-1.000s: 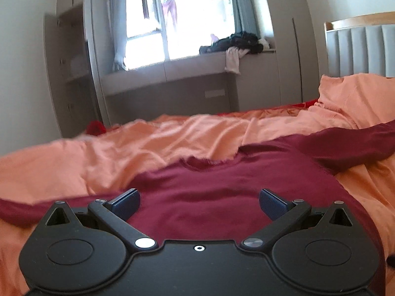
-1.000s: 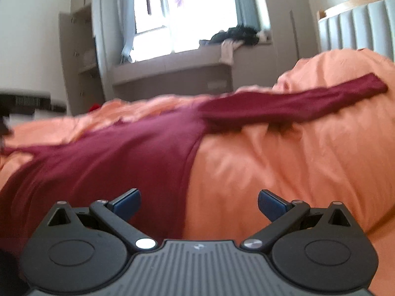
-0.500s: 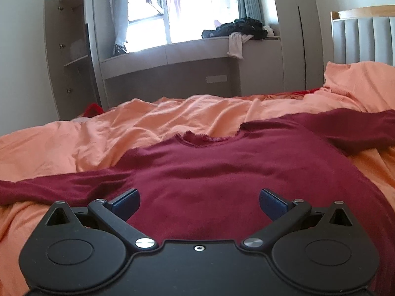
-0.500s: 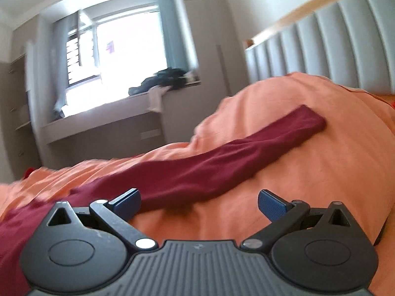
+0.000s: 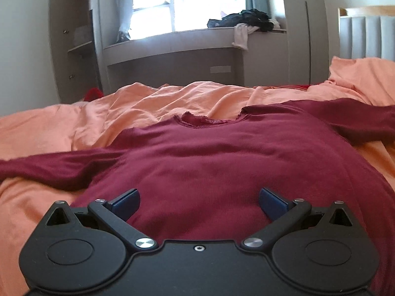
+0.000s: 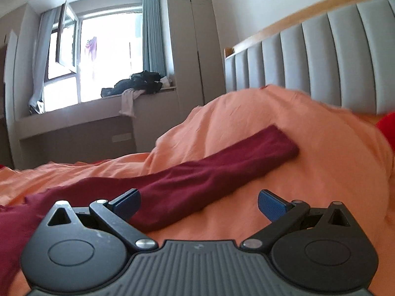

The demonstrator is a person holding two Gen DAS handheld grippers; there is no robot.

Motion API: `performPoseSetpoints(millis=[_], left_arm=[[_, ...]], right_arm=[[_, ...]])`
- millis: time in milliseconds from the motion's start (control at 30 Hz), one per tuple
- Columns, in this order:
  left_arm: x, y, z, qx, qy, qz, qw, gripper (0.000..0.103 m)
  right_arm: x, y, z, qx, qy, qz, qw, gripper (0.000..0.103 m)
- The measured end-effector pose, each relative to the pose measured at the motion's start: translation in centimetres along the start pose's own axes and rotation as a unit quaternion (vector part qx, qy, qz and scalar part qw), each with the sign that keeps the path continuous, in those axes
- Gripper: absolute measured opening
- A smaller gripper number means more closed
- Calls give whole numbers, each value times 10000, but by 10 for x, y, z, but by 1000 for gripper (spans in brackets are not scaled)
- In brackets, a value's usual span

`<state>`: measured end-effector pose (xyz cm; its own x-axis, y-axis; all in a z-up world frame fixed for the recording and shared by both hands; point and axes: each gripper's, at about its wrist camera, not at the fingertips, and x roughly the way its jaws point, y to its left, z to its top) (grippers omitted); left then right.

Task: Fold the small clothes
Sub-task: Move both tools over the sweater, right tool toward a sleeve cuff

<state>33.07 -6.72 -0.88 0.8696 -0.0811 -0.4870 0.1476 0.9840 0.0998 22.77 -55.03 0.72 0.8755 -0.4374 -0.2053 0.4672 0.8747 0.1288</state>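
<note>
Maroon sweater flat, orange bedding

Orange duvet, grey headboard, perhaps clothes.

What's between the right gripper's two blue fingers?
The right gripper is open. Between its fingers lie the red sleeve and bare orange blanket, seen in the right wrist view.

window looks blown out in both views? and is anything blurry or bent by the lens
Left wrist view: the window is overexposed to white, the wardrobe edges bow from fisheye, and the maroon sweater is sharp. Right wrist view: the window glares white too, the headboard curves and is soft, and the orange duvet edge smears with motion blur.
</note>
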Motion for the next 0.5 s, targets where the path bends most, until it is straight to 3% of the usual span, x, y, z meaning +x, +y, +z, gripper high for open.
performPoseSetpoints(millis=[200, 367, 500], left_arm=[[4, 9, 0, -409, 160, -156, 9989, 103], [4, 11, -1, -495, 166, -192, 9985, 103], [4, 8, -2, -461, 144, -142, 9987, 103]], right_arm=[[17, -7, 9, -227, -113, -579, 9980, 103], [47, -28, 18, 353, 42, -483, 9982, 103], [57, -37, 23, 831, -62, -715, 9940, 102]])
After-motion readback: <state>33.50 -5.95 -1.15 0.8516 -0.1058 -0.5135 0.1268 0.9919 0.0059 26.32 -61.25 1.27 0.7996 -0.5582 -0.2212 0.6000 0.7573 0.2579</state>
